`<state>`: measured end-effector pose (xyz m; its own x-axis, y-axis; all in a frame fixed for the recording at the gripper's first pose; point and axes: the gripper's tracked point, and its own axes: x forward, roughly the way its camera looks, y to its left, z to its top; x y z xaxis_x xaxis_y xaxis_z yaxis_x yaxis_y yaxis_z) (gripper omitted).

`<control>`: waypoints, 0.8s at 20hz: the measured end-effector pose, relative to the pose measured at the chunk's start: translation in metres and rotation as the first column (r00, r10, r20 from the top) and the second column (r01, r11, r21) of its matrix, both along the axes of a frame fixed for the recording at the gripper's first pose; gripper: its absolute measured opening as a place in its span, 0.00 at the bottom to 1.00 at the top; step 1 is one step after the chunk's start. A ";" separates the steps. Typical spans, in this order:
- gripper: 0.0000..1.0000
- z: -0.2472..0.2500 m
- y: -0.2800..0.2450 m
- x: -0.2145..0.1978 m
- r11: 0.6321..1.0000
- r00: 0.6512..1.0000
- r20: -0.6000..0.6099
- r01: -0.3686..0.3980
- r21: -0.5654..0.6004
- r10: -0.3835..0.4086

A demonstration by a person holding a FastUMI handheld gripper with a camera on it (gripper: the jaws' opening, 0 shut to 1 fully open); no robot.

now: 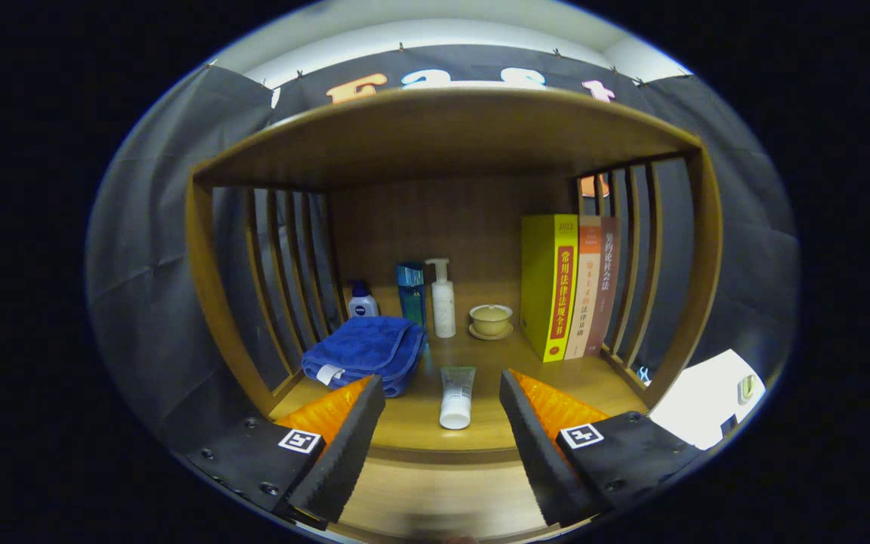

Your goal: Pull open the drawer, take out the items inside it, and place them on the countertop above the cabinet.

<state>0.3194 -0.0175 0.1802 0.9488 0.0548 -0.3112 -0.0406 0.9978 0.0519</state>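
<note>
- Blue towel (365, 350): folded on the desk (480, 431), left of the tube.
- White tube (456, 397): lying flat, just ahead of the gripper (442, 397), between its jaws.
- Jaws: spread apart, grasping nothing.
- Books (567, 285): upright, right of the tube.

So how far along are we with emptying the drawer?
A tube lies on the countertop just ahead of the fingers, which may be one item already placed; I can't confirm that. The gripper is open and holds nothing. The blue towel, bottles and books stand further back. What remains in the drawer I can't judge.
</note>
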 end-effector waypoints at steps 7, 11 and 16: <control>0.99 0.004 0.004 -0.066 0.999 0.995 0.098 -0.032 0.020 0.030; 0.99 -0.001 -0.002 -0.095 1.000 0.991 0.135 -0.020 0.010 0.019; 0.99 -0.012 -0.003 -0.129 1.000 0.985 0.172 0.003 0.005 -0.004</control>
